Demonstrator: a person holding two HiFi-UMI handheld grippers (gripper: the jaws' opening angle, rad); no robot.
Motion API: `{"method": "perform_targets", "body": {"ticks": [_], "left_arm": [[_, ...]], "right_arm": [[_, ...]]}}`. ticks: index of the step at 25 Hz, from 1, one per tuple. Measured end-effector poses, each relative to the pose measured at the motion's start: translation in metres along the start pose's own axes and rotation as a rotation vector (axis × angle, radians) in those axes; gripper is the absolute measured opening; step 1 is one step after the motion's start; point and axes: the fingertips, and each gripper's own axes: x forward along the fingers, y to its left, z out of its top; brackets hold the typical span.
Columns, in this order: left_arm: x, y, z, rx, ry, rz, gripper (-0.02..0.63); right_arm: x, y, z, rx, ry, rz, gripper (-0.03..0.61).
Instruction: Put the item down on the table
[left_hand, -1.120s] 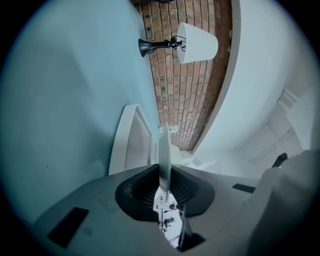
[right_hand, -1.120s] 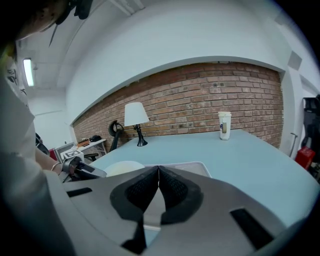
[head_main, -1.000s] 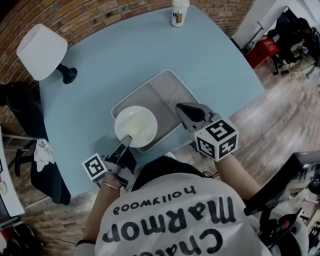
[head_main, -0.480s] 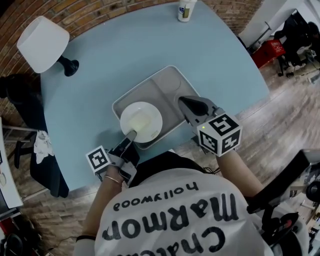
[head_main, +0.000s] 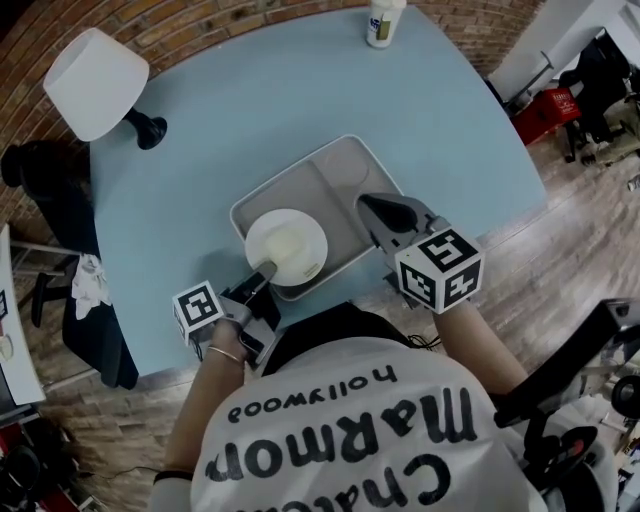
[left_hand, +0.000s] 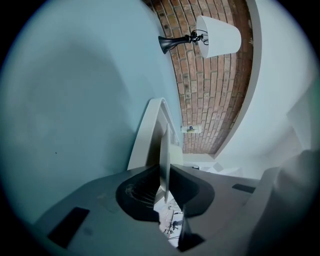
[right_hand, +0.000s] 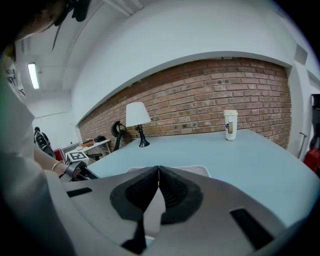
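Firmly, the left gripper (left_hand: 164, 181) pinches the near rim of the white plate (head_main: 287, 245), its jaws having just closed a little further. The right gripper (right_hand: 158, 172) is clenched on nothing, above the right edge of the grey tray (head_main: 338, 182). The plate sits over the tray's near part, and the tray rests on the blue table (head_main: 250, 110).

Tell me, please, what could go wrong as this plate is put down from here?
1. The left gripper, whose jaws have just been closing, pinches the plate only at its near rim, so it may tilt or slip.
2. The plate is over the tray, not bare table. It could land on the tray's rim and rock.
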Motion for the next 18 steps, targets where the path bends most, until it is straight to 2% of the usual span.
{"method": "perform_targets", "body": {"ticks": [5, 9, 13, 18], "left_arm": [[-0.004, 0.007, 0.003, -0.014, -0.06, 0.091, 0.041], [-0.005, 0.01, 0.008, 0.006, -0.119, 0.175, 0.041], [-0.005, 0.009, 0.016, 0.06, -0.168, 0.235, 0.041], [-0.002, 0.005, 0.018, 0.174, -0.183, 0.293, 0.041]], "right_arm": [[0.0, 0.0, 0.002, -0.004, -0.005, 0.005, 0.009], [-0.003, -0.001, 0.0, -0.004, -0.008, 0.003, 0.009], [-0.002, -0.001, -0.002, -0.001, -0.005, 0.001, 0.009], [-0.004, -0.003, -0.004, 0.003, -0.006, -0.003, 0.009]]}}
